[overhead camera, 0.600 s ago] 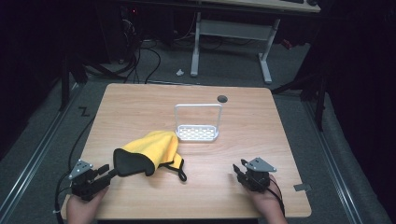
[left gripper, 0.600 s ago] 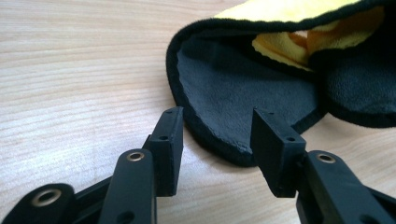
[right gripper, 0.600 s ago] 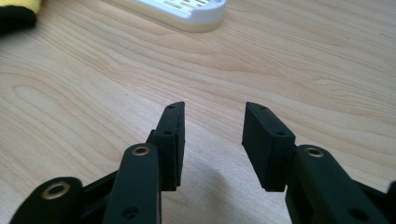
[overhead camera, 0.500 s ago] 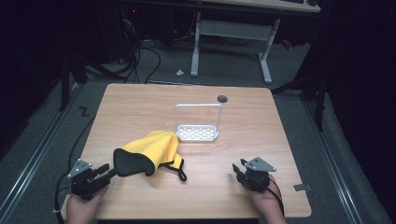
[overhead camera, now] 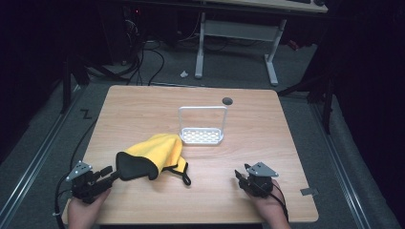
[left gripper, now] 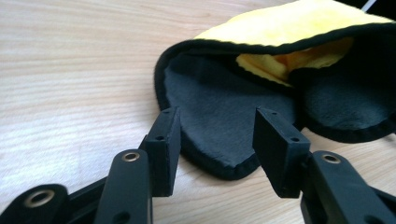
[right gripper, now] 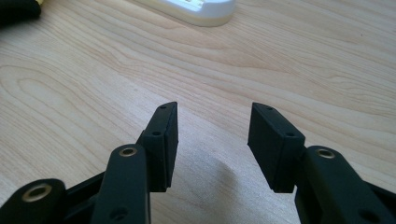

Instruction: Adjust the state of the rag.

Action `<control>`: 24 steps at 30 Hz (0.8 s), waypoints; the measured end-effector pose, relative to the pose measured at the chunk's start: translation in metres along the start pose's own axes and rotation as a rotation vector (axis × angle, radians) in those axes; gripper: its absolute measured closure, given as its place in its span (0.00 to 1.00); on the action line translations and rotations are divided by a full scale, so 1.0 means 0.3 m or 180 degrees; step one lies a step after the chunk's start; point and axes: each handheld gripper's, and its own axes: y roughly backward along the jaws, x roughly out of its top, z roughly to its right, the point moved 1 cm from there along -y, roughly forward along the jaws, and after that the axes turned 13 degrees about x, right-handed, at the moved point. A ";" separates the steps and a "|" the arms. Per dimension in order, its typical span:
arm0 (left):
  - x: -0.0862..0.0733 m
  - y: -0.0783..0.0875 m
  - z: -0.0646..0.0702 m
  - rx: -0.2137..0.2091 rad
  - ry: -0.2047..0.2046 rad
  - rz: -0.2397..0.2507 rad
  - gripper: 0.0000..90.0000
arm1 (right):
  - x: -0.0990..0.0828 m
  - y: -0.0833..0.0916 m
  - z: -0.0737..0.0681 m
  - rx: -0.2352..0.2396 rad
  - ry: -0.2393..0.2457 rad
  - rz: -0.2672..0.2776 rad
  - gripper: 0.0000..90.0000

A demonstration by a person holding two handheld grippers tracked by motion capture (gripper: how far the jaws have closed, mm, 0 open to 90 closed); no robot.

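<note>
Nothing on the light wooden table point(overhead camera: 143, 109) has shifted since the earlier frames; your grippers sit where they were. Your left gripper point(overhead camera: 107, 172) lies at the lower left of the high view, jaws wide apart and holding nothing, its tips just at the black rim of the yellow cloth mitt with black lining and black edging point(overhead camera: 150, 155). In the left gripper view that mitt point(left gripper: 280, 51) fills the upper right, its dark lining spread flat between the jaw tips, pads clear of it. Your right gripper point(overhead camera: 240, 178) rests at the lower right, jaws likewise wide, over bare wood point(right gripper: 93, 70). Beyond the mitt, near the frame's centre, stands the white perforated tray with a tall wire handle point(overhead camera: 202, 136).
</note>
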 end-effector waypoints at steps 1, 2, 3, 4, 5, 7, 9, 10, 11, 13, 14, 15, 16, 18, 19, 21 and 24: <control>0.012 0.008 0.014 -0.0030 -0.0027 0.0042 0.57 | -0.001 0.001 0.002 -0.0003 -0.0003 0.0003 0.59; 0.019 0.013 0.021 -0.0066 -0.0038 0.0070 0.56 | -0.001 0.002 0.004 0.0004 0.0001 0.0002 0.59; 0.019 0.013 0.021 -0.0066 -0.0038 0.0070 0.54 | -0.001 0.002 0.004 0.0004 0.0001 0.0002 0.59; 0.027 0.019 0.031 -0.0094 -0.0049 0.0101 0.54 | -0.001 0.003 0.004 0.0000 -0.0010 0.0002 0.59; 0.049 0.032 0.049 -0.0170 -0.0061 0.0149 0.53 | 0.000 0.004 0.006 -0.0014 -0.0011 0.0008 0.59; 0.075 0.044 0.075 -0.0256 -0.0092 0.0210 0.51 | 0.002 0.003 0.005 -0.0009 -0.0015 0.0011 0.58; 0.104 0.048 0.108 -0.0339 -0.0159 0.0240 0.48 | 0.002 -0.001 0.003 -0.0010 0.0003 -0.0003 0.58; 0.104 0.048 0.108 -0.0339 -0.0159 0.0240 0.48 | 0.002 -0.003 0.002 -0.0007 0.0021 -0.0011 0.58; 0.118 0.046 0.128 -0.0377 -0.0191 0.0256 0.48 | 0.002 -0.003 0.002 -0.0007 0.0021 -0.0011 0.58; 0.161 0.026 0.184 -0.0444 -0.0301 0.0252 0.44 | 0.002 -0.005 -0.001 -0.0004 0.0027 -0.0017 0.58; 0.161 0.026 0.184 -0.0444 -0.0301 0.0252 0.43 | 0.002 -0.004 -0.001 -0.0004 0.0023 -0.0019 0.58; 0.176 0.017 0.203 -0.0452 -0.0326 0.0258 0.42 | 0.002 -0.004 -0.001 0.0000 0.0027 -0.0010 0.58; 0.191 0.007 0.221 -0.0480 -0.0328 0.0251 0.40 | 0.001 -0.002 -0.001 -0.0001 0.0028 -0.0008 0.57; 0.224 -0.017 0.257 -0.0563 -0.0316 0.0195 0.36 | 0.001 -0.001 0.000 -0.0001 0.0033 -0.0006 0.57; 0.238 -0.028 0.280 -0.0585 -0.0331 0.0187 0.36 | 0.000 -0.001 -0.001 -0.0003 0.0029 -0.0005 0.57; 0.267 -0.062 0.353 -0.0507 -0.0578 0.0183 0.33 | 0.001 0.000 0.001 0.0001 0.0013 0.0001 0.57; 0.271 -0.101 0.387 -0.0463 -0.0672 0.0057 0.29 | 0.001 -0.001 0.001 0.0005 0.0016 0.0002 0.57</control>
